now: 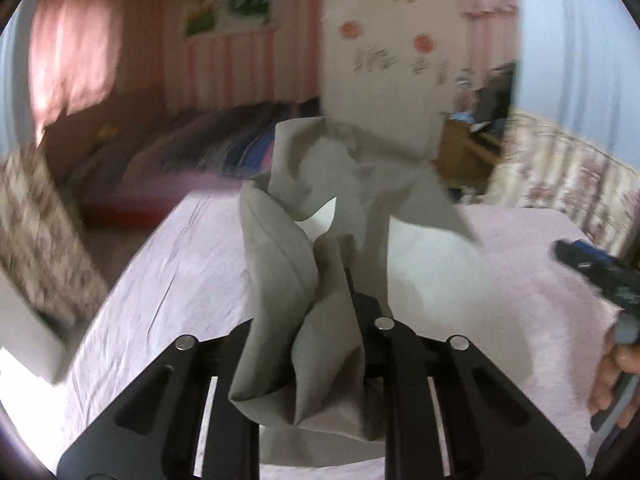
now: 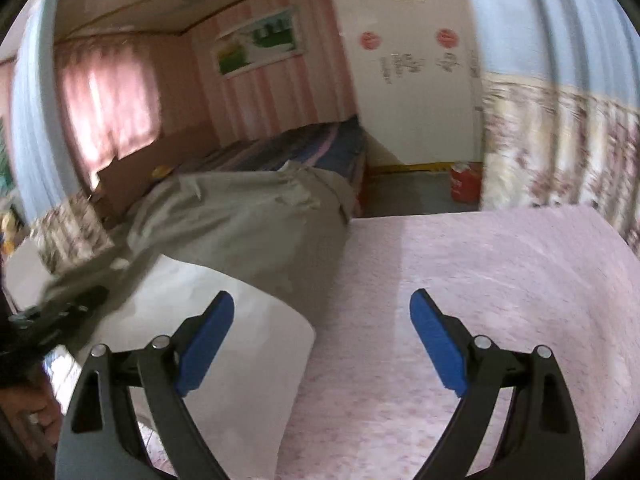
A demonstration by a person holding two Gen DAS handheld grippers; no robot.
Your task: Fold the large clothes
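Pink bed (image 2: 480, 300) at lower frame carries the grey garment (image 1: 304, 280), bunched and unfolded, pinched at center by the left claw (image 1: 320, 320), while the right claw (image 2: 322, 344) gapes empty, so folding has barely begun.

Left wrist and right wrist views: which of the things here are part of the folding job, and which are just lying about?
Part of the job:
- grey garment, bunched in the left gripper
- pink bedsheet, the work surface
- right gripper, open, nothing in it

Lying about:
- red container by the door
- striped bedding behind
- wall picture
- floral fabric
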